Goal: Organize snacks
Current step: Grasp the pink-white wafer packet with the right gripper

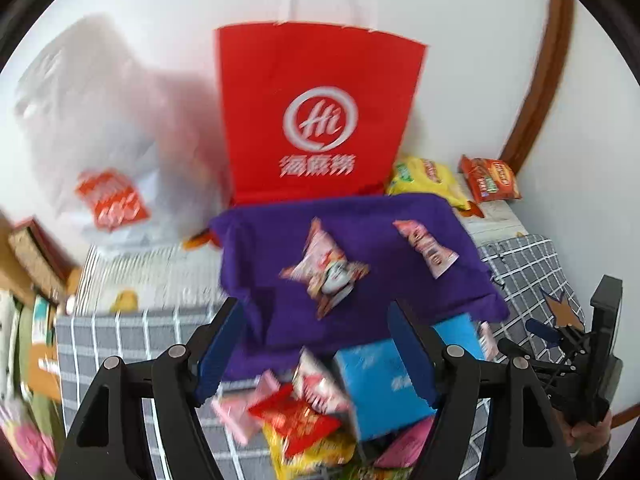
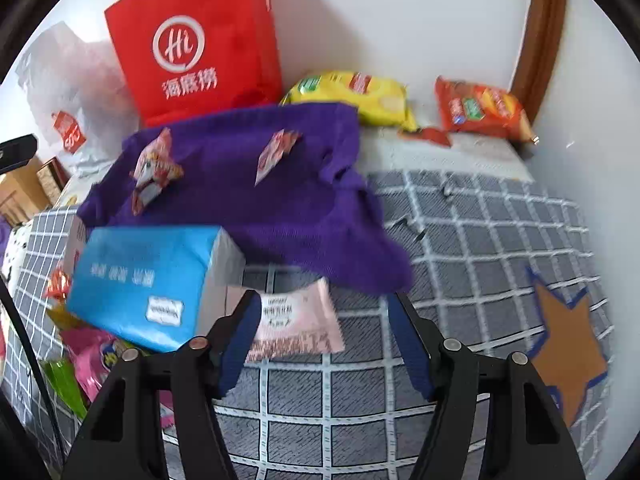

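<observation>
A purple cloth (image 1: 360,248) lies on the checked bedspread with two pink snack packets (image 1: 324,272) (image 1: 426,246) on it; the cloth also shows in the right wrist view (image 2: 248,188). My left gripper (image 1: 316,344) is open and empty above a pile of snack packets (image 1: 300,420) and a blue box (image 1: 384,384). My right gripper (image 2: 324,340) is open and empty, just over a pale pink packet (image 2: 296,324) beside the blue box (image 2: 148,280). The right gripper also shows at the right edge of the left wrist view (image 1: 576,344).
A red paper bag (image 1: 316,112) stands against the white wall behind the cloth. Yellow (image 2: 360,96) and orange (image 2: 480,112) chip bags lie at the wall. A white plastic bag (image 1: 104,140) sits at the left. A brown star patch (image 2: 568,348) marks the bedspread.
</observation>
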Demonstrator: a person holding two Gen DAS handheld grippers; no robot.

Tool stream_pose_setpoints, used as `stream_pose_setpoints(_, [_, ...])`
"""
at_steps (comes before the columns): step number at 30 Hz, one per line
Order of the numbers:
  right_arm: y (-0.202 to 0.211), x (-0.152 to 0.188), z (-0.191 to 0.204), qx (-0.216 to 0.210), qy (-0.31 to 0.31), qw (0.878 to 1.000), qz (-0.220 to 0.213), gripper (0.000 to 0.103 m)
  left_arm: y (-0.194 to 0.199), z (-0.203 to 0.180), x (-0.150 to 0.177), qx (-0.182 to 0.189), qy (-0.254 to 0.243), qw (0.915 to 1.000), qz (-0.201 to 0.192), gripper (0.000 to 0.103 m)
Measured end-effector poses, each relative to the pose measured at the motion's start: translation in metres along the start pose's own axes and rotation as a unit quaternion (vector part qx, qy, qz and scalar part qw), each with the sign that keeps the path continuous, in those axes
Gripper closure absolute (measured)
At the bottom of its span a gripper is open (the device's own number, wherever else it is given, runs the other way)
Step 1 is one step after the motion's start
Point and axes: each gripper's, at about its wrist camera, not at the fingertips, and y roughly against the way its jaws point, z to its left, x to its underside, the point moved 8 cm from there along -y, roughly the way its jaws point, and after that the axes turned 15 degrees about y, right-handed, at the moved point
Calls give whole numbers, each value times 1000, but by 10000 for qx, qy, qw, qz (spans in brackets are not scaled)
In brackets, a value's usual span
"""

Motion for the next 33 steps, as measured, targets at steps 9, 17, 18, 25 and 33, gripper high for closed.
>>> stream_pose_setpoints(9, [-38,11,14,-522,193,9984,118,30,10,60,44,-434,535,9972,296,30])
stream_pose_setpoints(17, [-41,18,19,-619,340,9975,39,66,20,78,64,-441,886,9942,417,30])
stream_pose_setpoints(18, [-35,21,19,-706,274,9971,19,68,22,77,66,-413,862,9946,398,30])
stream_pose_setpoints(25, [10,44,19,-718,-21,9973,-129,71,29,68,79,-279,775,9958,402,30])
stream_pose_setpoints(33, [35,92,60,-1075,-257,9938,101,60,27,58,93,-24,778,9955,549,30])
